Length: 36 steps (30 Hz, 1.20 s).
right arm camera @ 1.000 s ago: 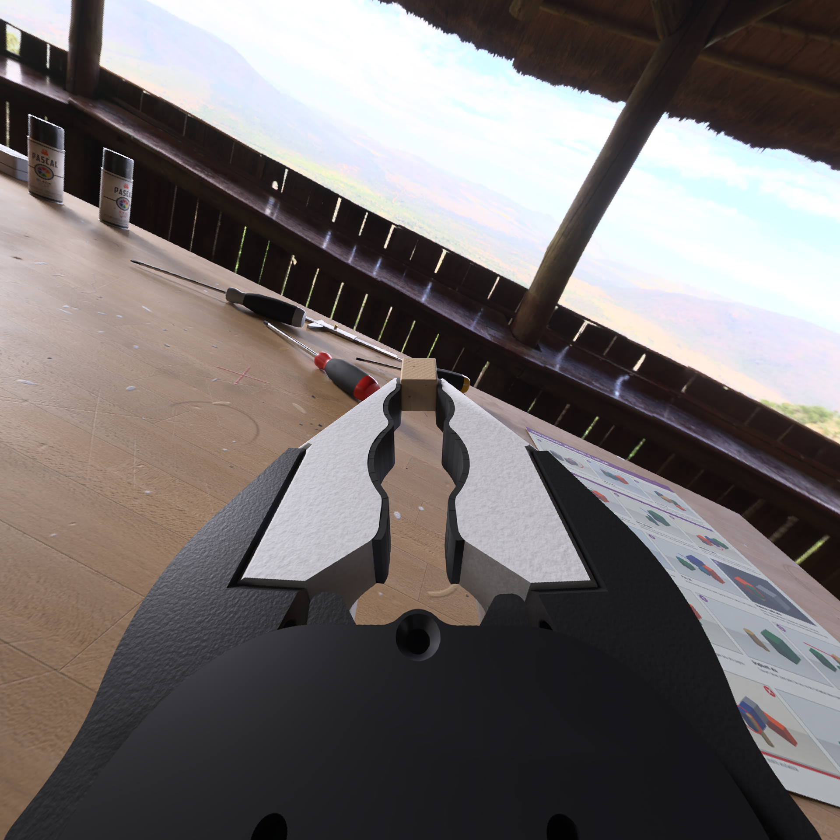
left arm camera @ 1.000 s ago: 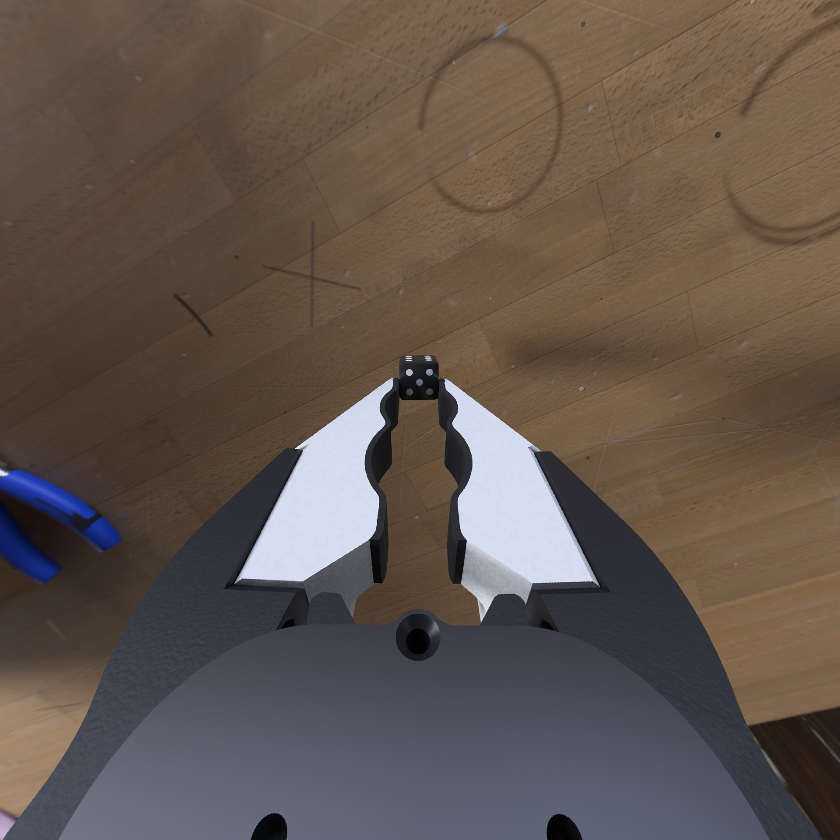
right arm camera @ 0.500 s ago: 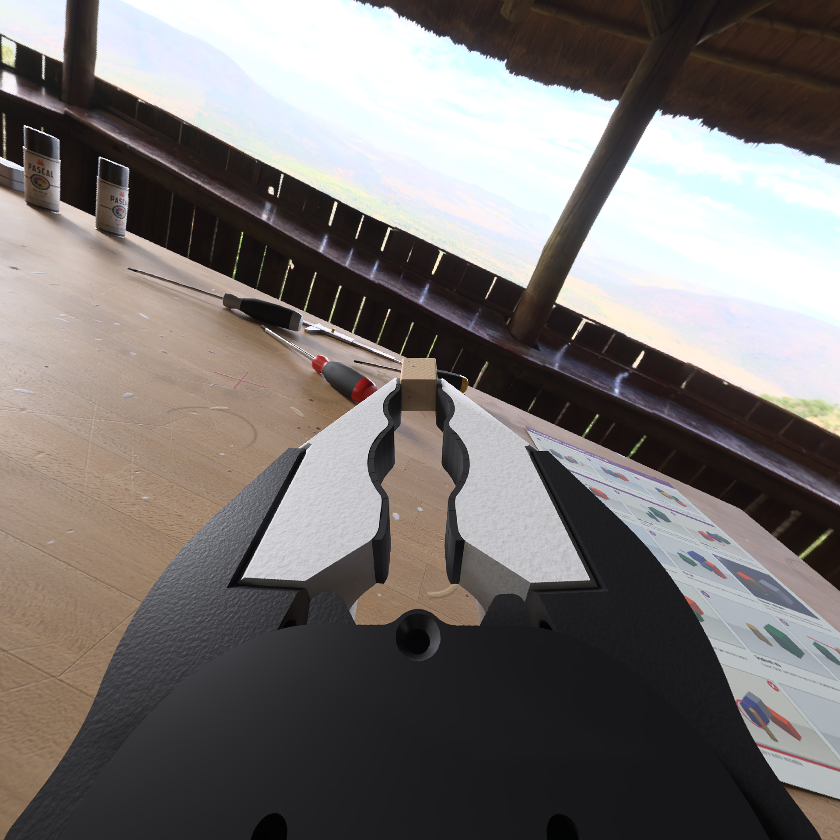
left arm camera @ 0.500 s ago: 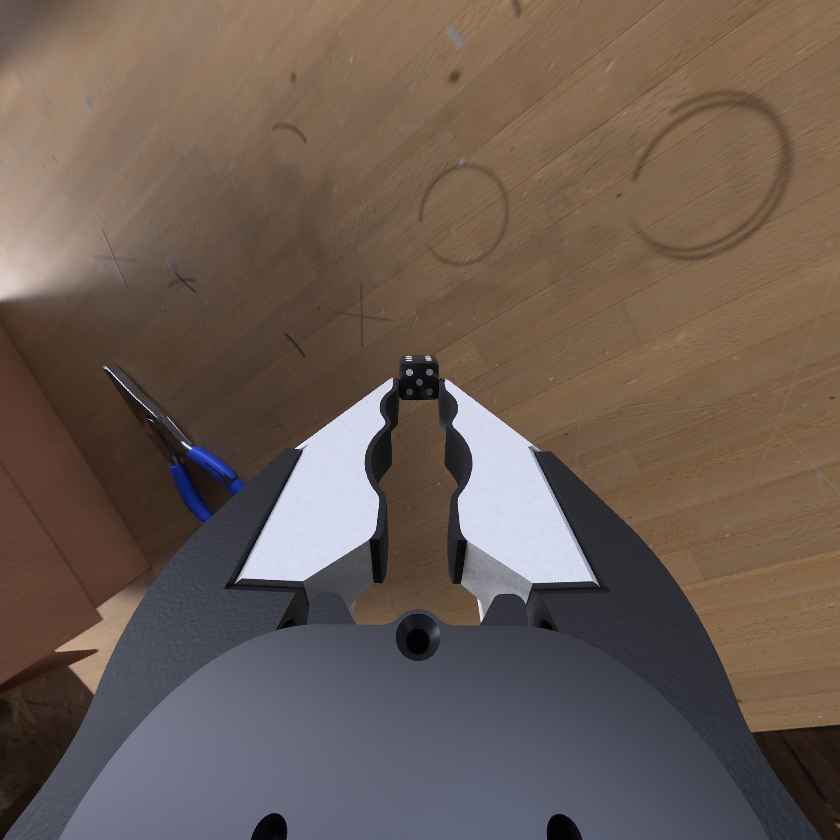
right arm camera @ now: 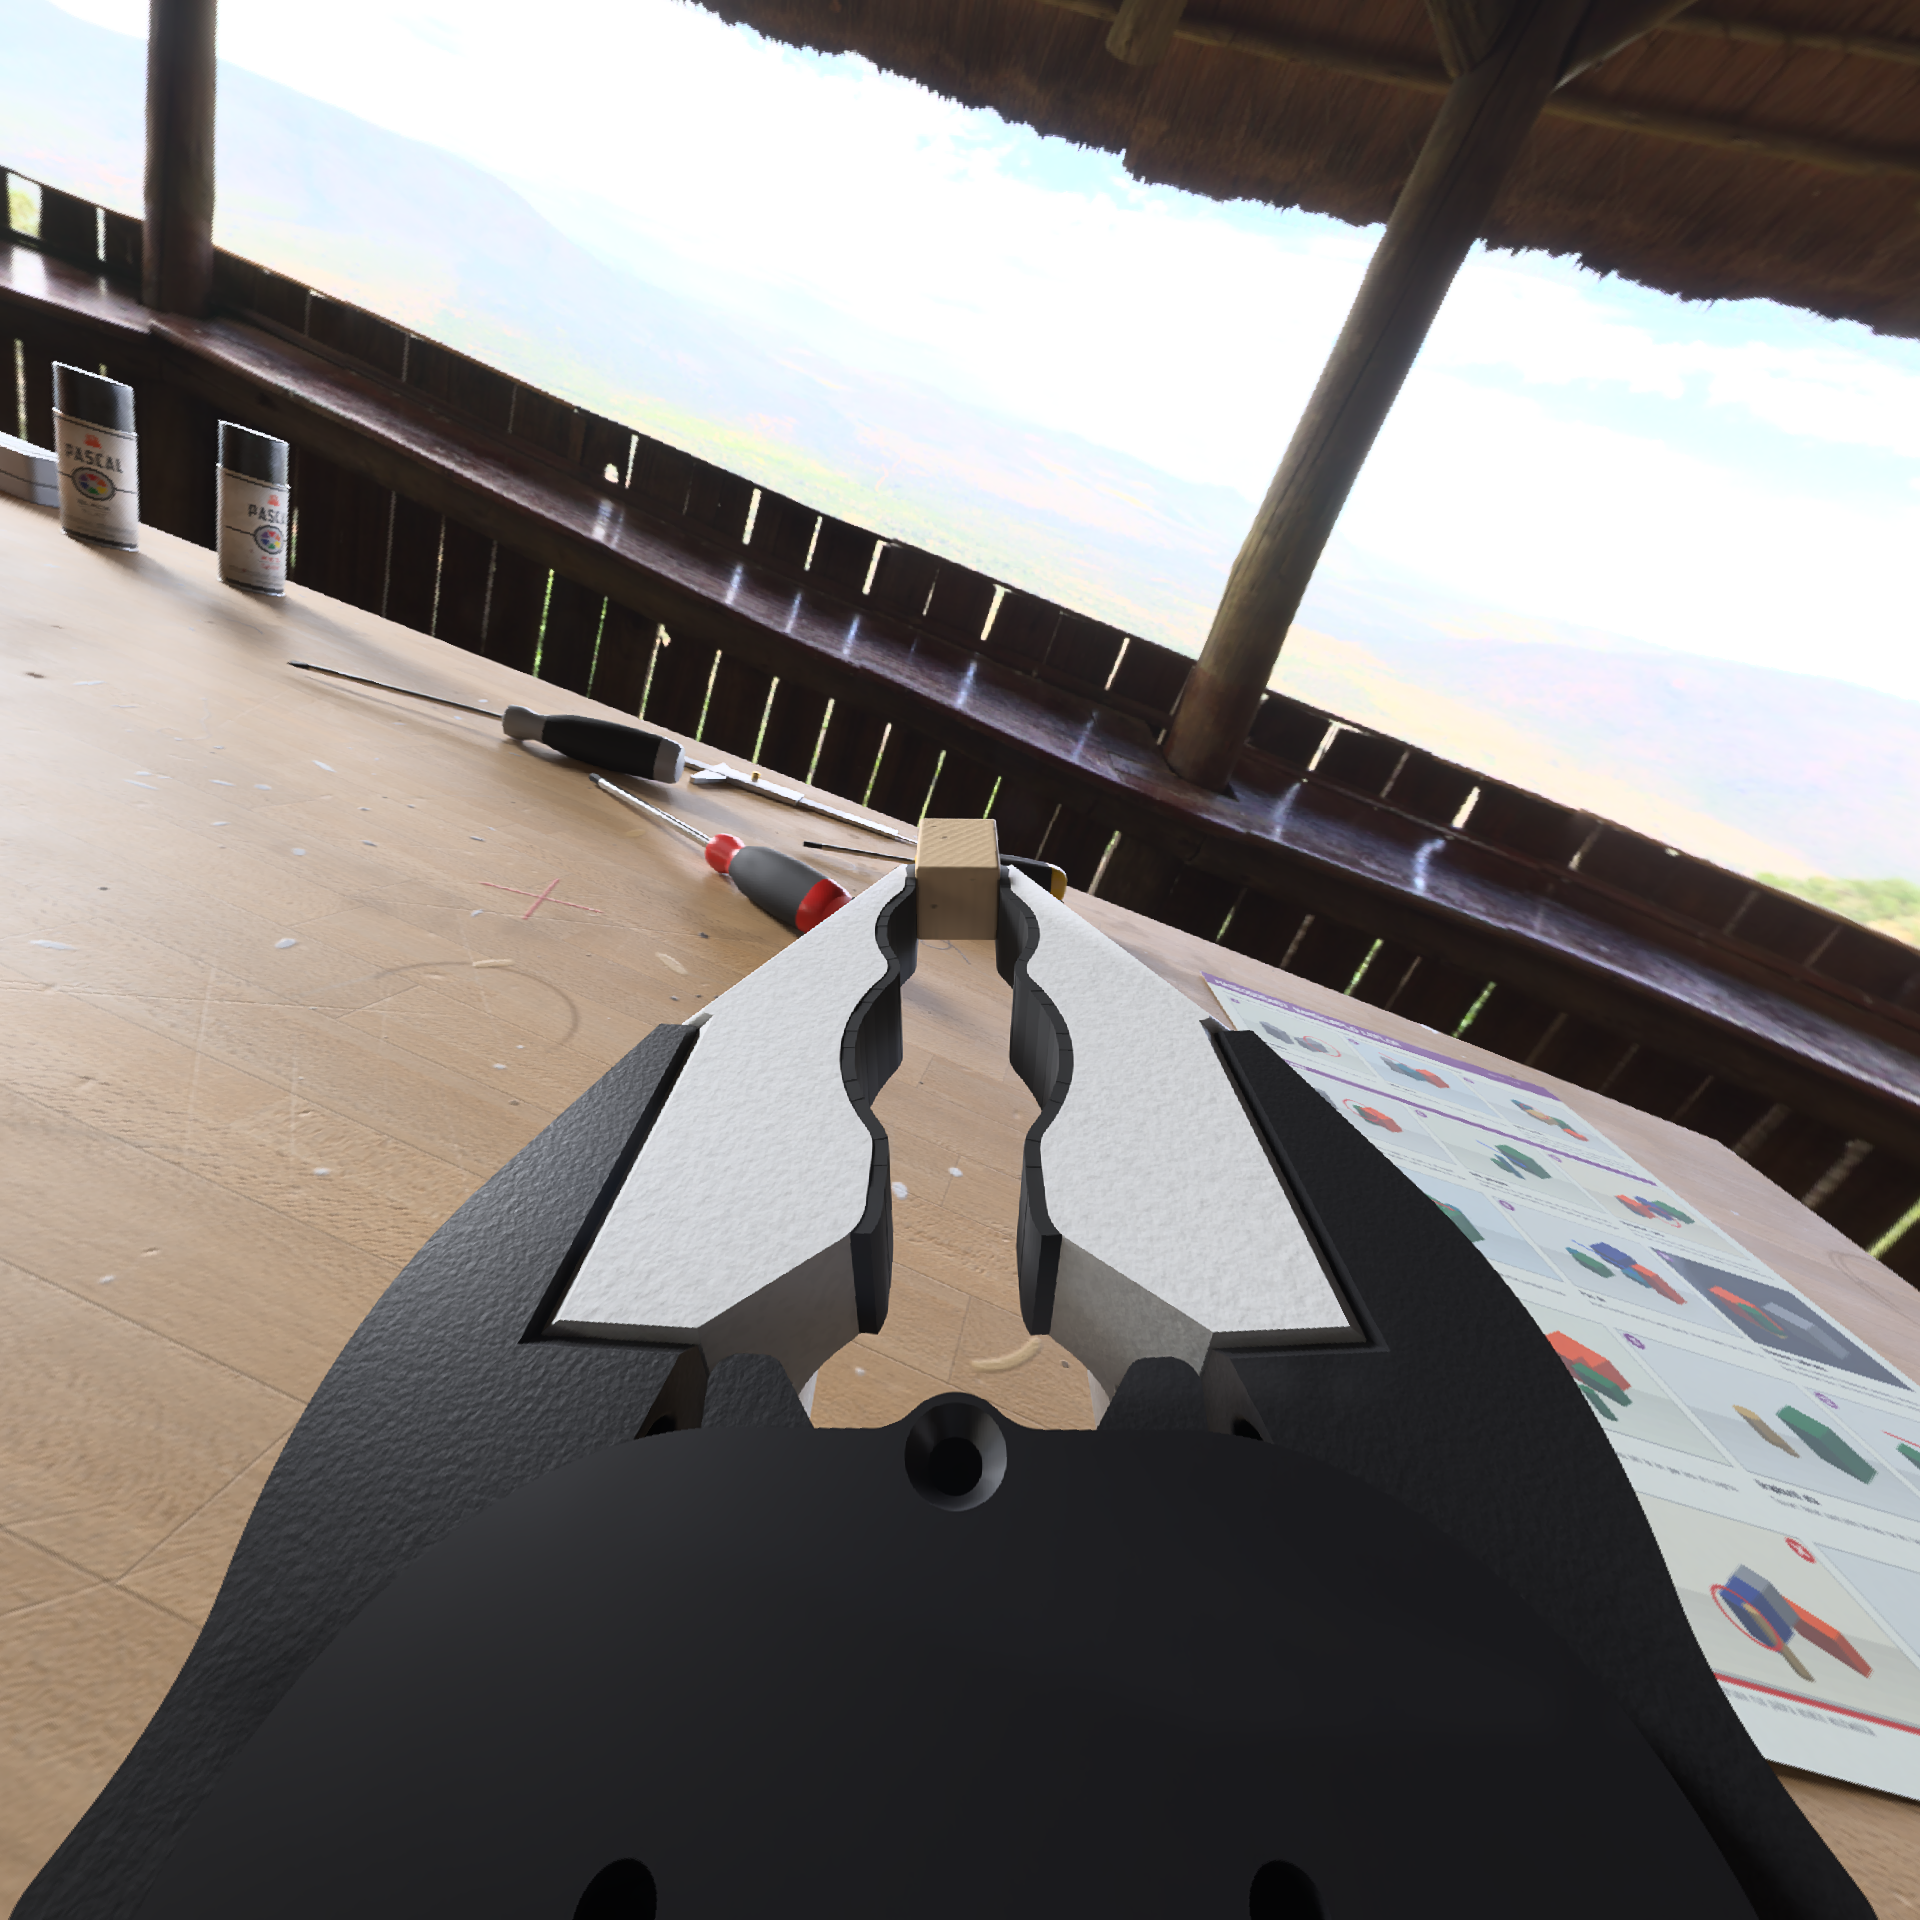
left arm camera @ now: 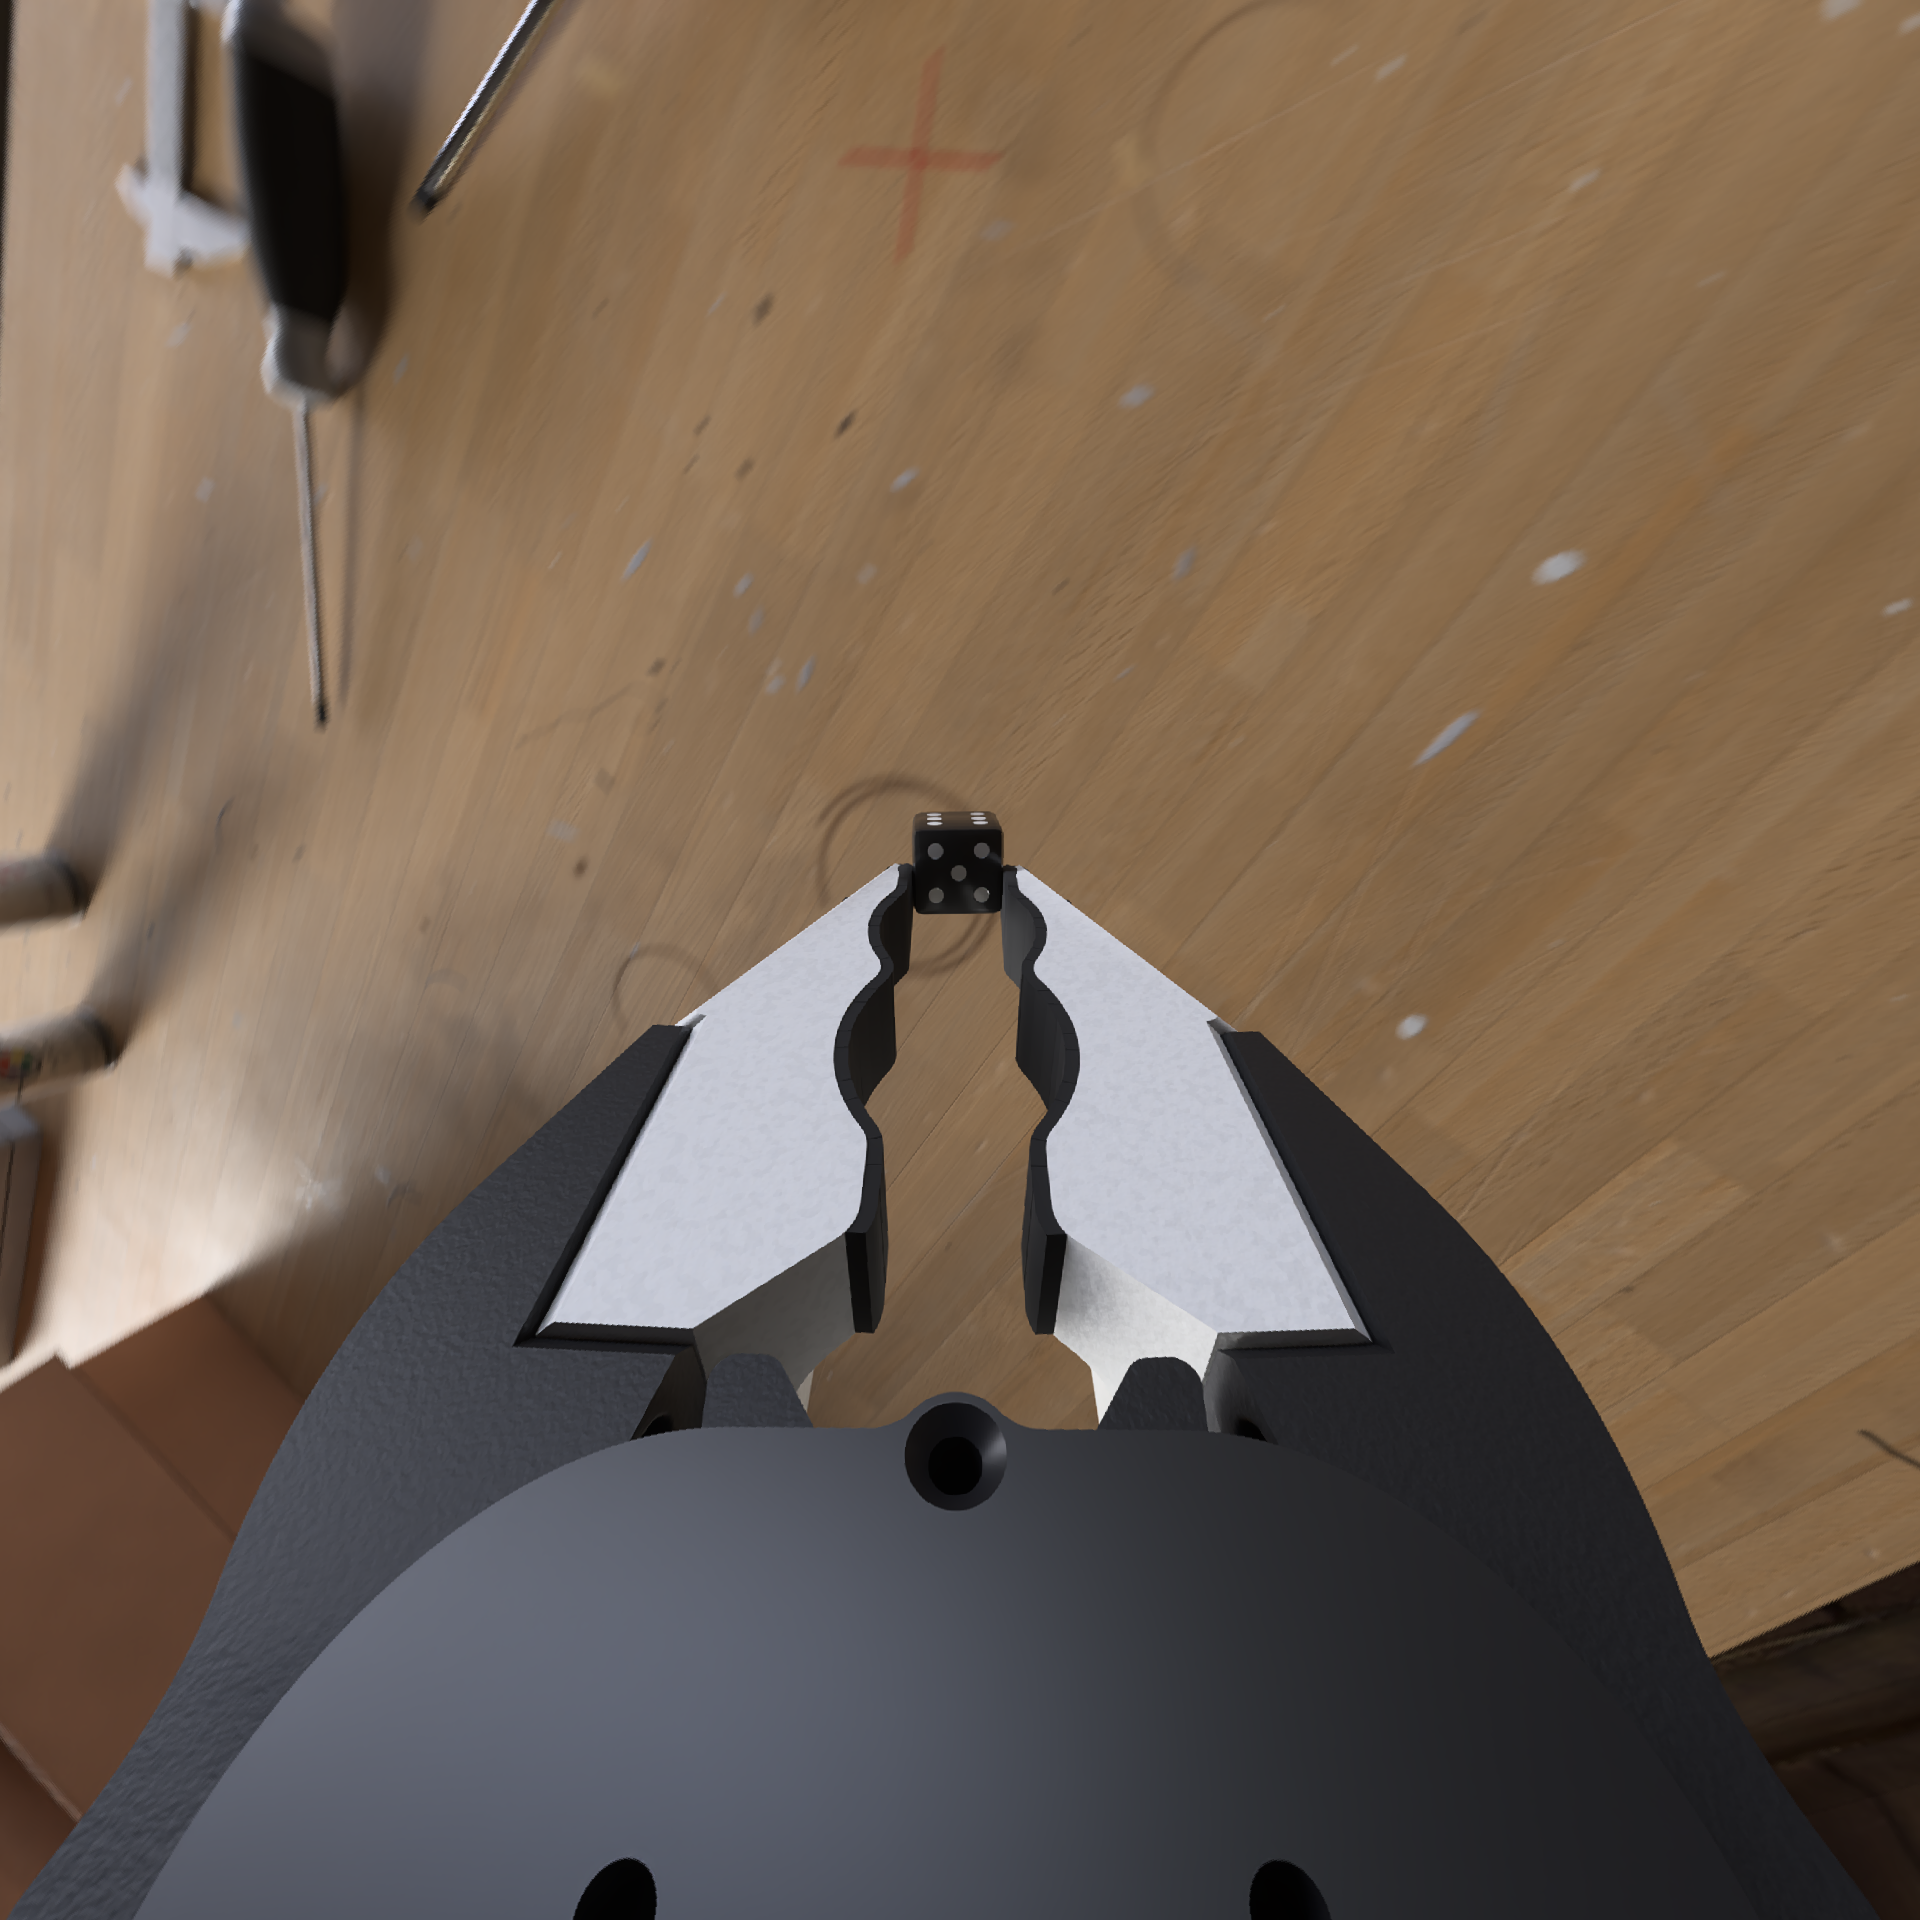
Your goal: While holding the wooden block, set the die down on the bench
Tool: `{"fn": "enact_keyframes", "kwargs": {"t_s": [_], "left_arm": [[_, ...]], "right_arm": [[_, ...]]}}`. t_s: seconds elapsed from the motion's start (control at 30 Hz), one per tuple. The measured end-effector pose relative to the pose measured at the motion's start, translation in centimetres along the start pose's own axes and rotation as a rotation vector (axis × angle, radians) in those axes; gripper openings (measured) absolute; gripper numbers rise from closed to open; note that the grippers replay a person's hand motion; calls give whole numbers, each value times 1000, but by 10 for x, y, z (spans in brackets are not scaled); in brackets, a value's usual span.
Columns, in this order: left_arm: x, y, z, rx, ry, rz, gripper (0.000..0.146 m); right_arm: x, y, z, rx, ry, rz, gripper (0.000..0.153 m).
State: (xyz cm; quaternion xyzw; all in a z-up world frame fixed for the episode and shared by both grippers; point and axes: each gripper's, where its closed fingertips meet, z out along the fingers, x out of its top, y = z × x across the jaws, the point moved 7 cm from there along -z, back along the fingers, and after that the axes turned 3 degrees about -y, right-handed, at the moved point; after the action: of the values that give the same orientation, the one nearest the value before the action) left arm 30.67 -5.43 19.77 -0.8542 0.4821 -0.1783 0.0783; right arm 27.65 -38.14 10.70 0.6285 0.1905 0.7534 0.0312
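One black die (left arm camera: 957, 864) is pinched at the tips of the left tongs (left arm camera: 957, 891), up off the surface (left arm camera: 1351, 623). One wooden block (right arm camera: 956, 879) is clamped in the right tongs (right arm camera: 957, 902); two screwdrivers (right arm camera: 774, 875) and two cans (right arm camera: 252, 507) are seen near the far edge.

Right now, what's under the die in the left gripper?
Under the die, clamped between the left gripper's fingertips, lies bare wooden bench with a faint ring mark and paint flecks. The spot directly beneath is hidden by the die itself.

Open-air workshop: bench (right arm camera: 260, 1039), screwdrivers (right arm camera: 774, 883), thatched roof (right arm camera: 1351, 94).
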Motion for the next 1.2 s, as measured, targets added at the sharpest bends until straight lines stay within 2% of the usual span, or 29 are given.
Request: {"fn": "enact_keyframes", "kwargs": {"t_s": [0.23,0.47,0.57,0.7,1.03,1.13,1.2], "left_arm": [[72,79,34,-96,45,173,16],[126,95,85,25,-7,268,16],[136,95,108,-39,-30,226,16],[141,92,126,-46,-77,225,16],[146,97,135,-79,-122,239,16],[148,96,135,-91,-125,225,40],[149,95,135,-100,-116,214,47]], "right_arm": [[-6,25,-2,-51,-6,-32,13],[-16,50,-4,-80,-18,23,13],[-16,49,-3,-72,-18,23,13],[-14,46,-3,-65,-12,-2,13],[-16,50,-4,-73,-16,26,13],[-16,49,-4,-72,-16,23,13],[-16,49,-4,-71,-17,22,13]]}}
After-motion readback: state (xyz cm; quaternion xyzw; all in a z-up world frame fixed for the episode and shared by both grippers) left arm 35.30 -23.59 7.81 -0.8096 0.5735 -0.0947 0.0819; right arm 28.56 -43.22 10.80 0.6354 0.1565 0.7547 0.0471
